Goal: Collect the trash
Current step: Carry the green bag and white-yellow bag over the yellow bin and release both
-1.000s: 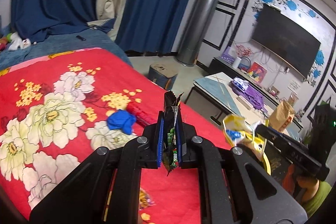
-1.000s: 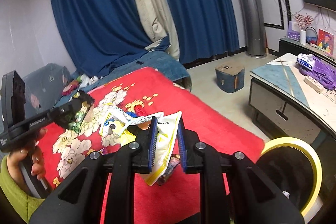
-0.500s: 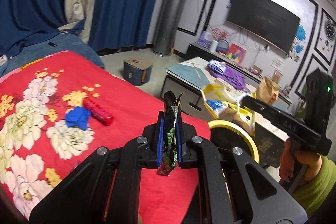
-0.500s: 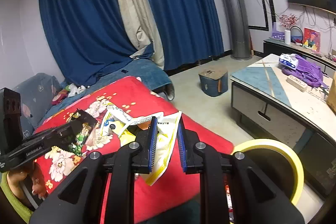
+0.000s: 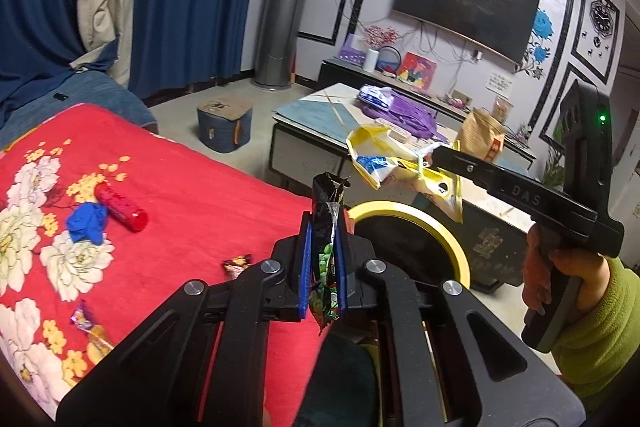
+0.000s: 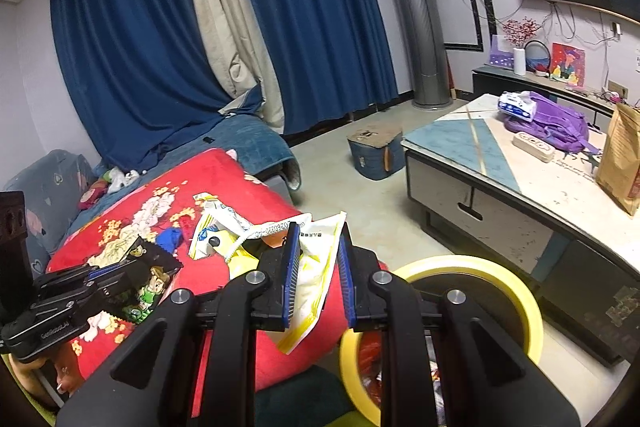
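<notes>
My left gripper (image 5: 322,267) is shut on a black and green snack wrapper (image 5: 327,227) and holds it beside the yellow-rimmed trash bin (image 5: 416,223). My right gripper (image 6: 317,275) holds a crumpled yellow and white snack bag (image 6: 312,267) between its fingers, just left of the bin (image 6: 460,267); the gap between its pads looks wider than before. In the left wrist view the right gripper (image 5: 436,157) hangs the bag (image 5: 396,159) above the bin. In the right wrist view the left gripper (image 6: 116,281) shows at the lower left with its wrapper (image 6: 154,279).
A red flowered blanket (image 5: 180,187) carries a blue rag (image 5: 86,223), a red tube (image 5: 122,205) and small candy wrappers (image 5: 238,263). A low table (image 6: 520,171) with a purple bag (image 6: 548,123) stands right of the bin. A blue box (image 6: 376,151) sits on the floor.
Both grippers have swung right from over the blanket towards the bin, each carrying its wrapper. The right gripper's jaws have spread slightly around the yellow bag.
</notes>
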